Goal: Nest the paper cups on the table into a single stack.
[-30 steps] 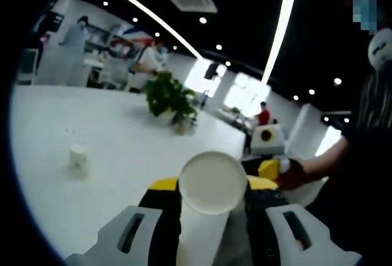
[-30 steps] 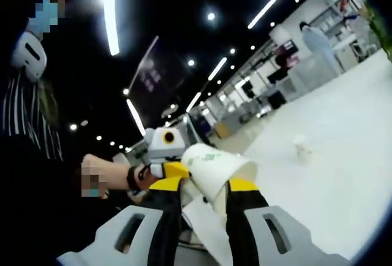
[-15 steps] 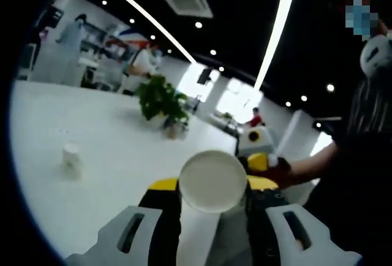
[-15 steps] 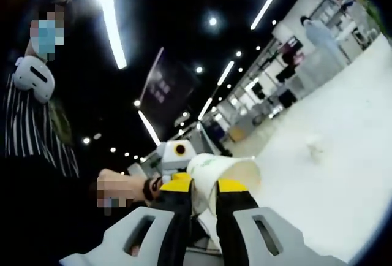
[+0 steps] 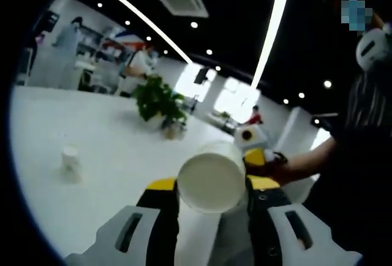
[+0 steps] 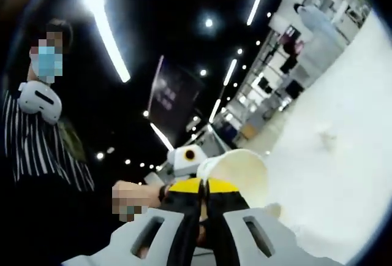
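White table (image 5: 122, 149), 1 blurry far cup (image 5: 70, 159)

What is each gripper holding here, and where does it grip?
The left gripper clamps a paper cup by its sides. The right gripper pinches another cup at its wall near the rim.

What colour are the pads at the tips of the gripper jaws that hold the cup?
Yellow, over black jaws; clearest in the left gripper view, either side of the white paper cup.
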The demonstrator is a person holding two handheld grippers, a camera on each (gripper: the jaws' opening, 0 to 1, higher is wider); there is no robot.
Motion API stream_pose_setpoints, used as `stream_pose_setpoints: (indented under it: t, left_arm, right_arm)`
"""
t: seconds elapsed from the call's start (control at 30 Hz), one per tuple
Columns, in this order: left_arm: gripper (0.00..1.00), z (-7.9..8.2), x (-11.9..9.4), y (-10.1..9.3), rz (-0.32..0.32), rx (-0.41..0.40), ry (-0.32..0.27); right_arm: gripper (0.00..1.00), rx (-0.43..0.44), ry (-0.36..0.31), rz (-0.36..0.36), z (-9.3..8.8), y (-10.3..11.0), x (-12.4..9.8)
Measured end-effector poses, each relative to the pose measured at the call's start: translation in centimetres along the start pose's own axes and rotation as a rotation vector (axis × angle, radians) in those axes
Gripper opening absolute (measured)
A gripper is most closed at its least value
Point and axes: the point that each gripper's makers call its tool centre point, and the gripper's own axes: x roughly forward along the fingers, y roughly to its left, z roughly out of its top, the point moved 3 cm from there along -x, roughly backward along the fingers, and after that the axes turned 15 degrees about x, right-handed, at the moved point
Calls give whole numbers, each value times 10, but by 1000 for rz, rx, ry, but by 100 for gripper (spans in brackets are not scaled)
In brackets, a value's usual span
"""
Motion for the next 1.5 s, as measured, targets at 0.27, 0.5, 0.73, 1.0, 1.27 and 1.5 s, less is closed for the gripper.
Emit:
stream_pose_setpoints:
  t: [0.27, 0.5, 0.73, 1.0, 1.27, 1.5]
  left_arm:
    - [44, -11, -3, 0, 20, 14, 8]
    - [49, -19, -6, 2, 60, 24, 2]
    - [61, -26, -13, 5, 129, 42, 6]
    - [73, -29, -31, 12, 212, 45, 15]
    - [79, -31, -48, 19, 278, 64, 13]
    - [87, -29, -56, 28, 333, 69, -6]
  right_arm:
    - [0, -20, 29, -24, -4, -2, 2]
    - [0, -30, 44, -41, -3, -3, 5]
    - [0, -24, 59, -62, 1, -9, 10]
    - [0, -44, 81, -67, 7, -10, 15]
    - [0, -57, 107, -94, 4, -16, 17]
    - [0, -67, 124, -130, 7, -19, 18]
